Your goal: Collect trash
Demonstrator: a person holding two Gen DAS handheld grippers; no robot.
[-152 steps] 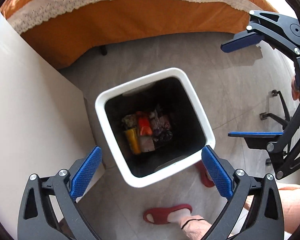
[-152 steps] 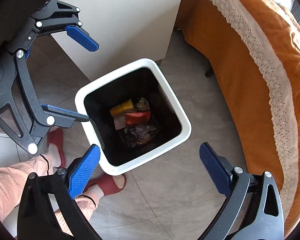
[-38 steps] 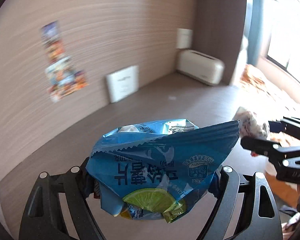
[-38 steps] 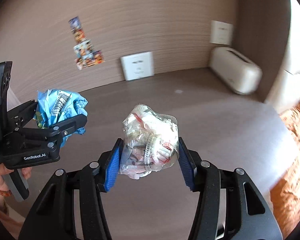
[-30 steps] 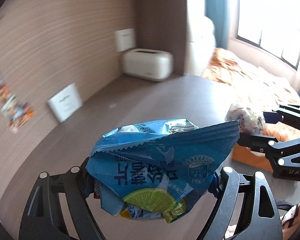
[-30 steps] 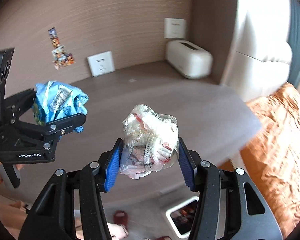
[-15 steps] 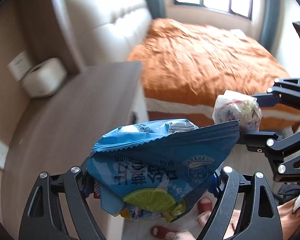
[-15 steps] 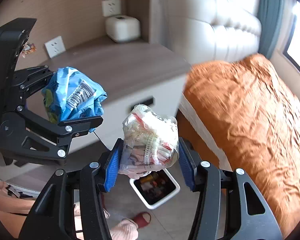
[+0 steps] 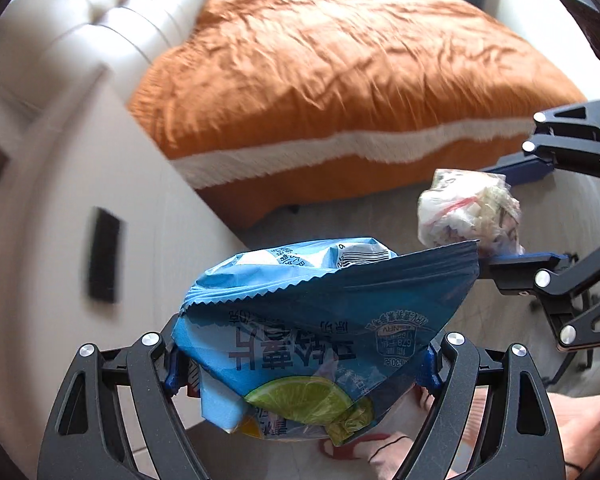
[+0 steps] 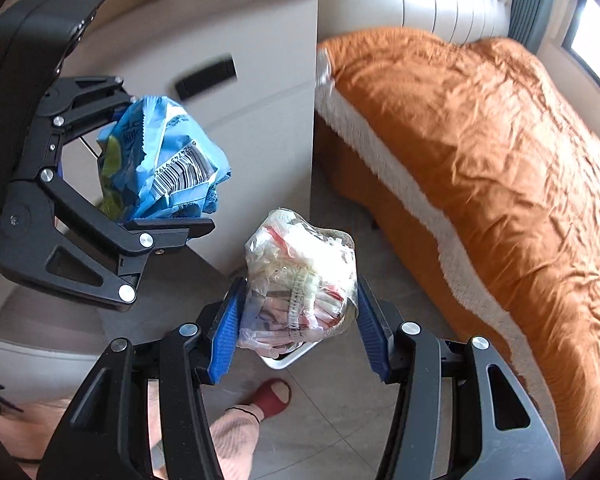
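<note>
A blue snack bag [image 9: 320,320] with a lime picture is clamped in my left gripper [image 9: 304,360], whose jaws stand wide on it. In the right wrist view the same blue snack bag [image 10: 168,160] sits in the left gripper [image 10: 156,168] at upper left. My right gripper [image 10: 298,320] is shut on a crumpled clear plastic wad [image 10: 300,272]. That wad [image 9: 470,212] and the right gripper [image 9: 500,216] also show at the right of the left wrist view. Both grippers point steeply down at the floor. Below the wad only a corner of the white bin rim [image 10: 288,360] shows.
An orange-covered bed [image 10: 480,160] fills the right side. A white nightstand [image 10: 240,100] stands to its left, close behind the grippers. On the grey tiles below, a person's foot in a red slipper [image 10: 272,396] is next to the bin.
Both grippers have swung away from the wooden tabletop and sunk toward the floor beside the bed, each still holding its piece of trash. The bin's rim now lies under the right gripper.
</note>
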